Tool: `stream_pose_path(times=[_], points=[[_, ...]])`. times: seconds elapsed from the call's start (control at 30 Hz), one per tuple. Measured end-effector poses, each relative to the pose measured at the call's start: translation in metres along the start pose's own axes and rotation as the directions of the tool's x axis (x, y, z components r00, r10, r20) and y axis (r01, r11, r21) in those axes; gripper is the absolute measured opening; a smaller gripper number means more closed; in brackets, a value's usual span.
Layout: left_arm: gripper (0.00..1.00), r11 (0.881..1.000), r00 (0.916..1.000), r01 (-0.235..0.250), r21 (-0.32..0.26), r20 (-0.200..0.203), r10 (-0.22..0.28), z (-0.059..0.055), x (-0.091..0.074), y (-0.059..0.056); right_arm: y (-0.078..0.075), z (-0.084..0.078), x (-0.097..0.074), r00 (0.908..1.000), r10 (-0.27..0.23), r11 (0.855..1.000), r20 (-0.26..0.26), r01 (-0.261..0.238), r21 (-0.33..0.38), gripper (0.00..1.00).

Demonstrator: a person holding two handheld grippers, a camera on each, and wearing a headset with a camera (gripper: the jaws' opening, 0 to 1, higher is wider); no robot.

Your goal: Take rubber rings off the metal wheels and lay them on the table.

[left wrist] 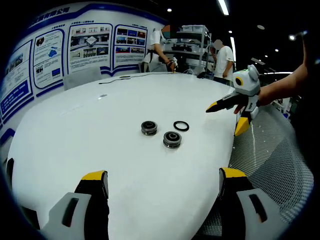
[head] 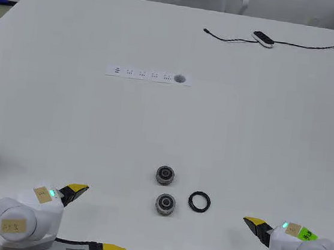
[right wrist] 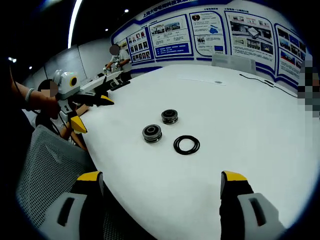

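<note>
Head view: rubber ring (head: 199, 202) beyond right claw (head: 227, 245).

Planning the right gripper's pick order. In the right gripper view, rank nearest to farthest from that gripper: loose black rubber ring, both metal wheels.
1. Loose black rubber ring, flat on the table, just right of centre.
2. Left metal wheel, beside the ring on its left.
3. Rear metal wheel, behind both, farthest from the right gripper.

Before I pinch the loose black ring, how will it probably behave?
The black ring looks thin and lies flat on the table, so it is probably light and hard to get under. Being rubber, it likely bends when squeezed. Lying flat, it should not roll.
</note>
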State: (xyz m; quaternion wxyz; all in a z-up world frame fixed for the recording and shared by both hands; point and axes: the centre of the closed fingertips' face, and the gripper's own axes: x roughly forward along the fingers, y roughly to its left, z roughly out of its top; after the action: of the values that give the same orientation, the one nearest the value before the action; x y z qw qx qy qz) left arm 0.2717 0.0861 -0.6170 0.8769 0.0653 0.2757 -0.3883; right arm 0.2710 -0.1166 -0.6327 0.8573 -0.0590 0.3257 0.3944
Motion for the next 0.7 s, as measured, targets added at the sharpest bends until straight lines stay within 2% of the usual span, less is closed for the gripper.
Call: stream_pose_path(times=[0.23, 0.43, 0.7], points=[[1.0, 1.0, 0.9999, -0.013, -0.022, 0.008, 0.014, -0.0022, -0.003, 0.0014, 0.0007, 0.0009, 0.0005, 1.0, -0.004, 1.0, 0.005, 0.004, -0.016, 0.99], [1.0, 0.999, 0.9991, -0.037, -0.034, 0.019, 0.038, -0.0022, -0.0051, 0.0059, -0.002, 0.0022, -0.0003, 0.9999, -0.013, 1.0, 0.006, 0.013, -0.012, 0.99], [1.0, 0.999, 0.9992, -0.034, -0.035, 0.022, 0.035, 0.0018, -0.0021, 0.0063, -0.0049, 0.007, -0.0027, 0.9998, -0.015, 1.0, 0.013, 0.015, -0.009, 0.99]])
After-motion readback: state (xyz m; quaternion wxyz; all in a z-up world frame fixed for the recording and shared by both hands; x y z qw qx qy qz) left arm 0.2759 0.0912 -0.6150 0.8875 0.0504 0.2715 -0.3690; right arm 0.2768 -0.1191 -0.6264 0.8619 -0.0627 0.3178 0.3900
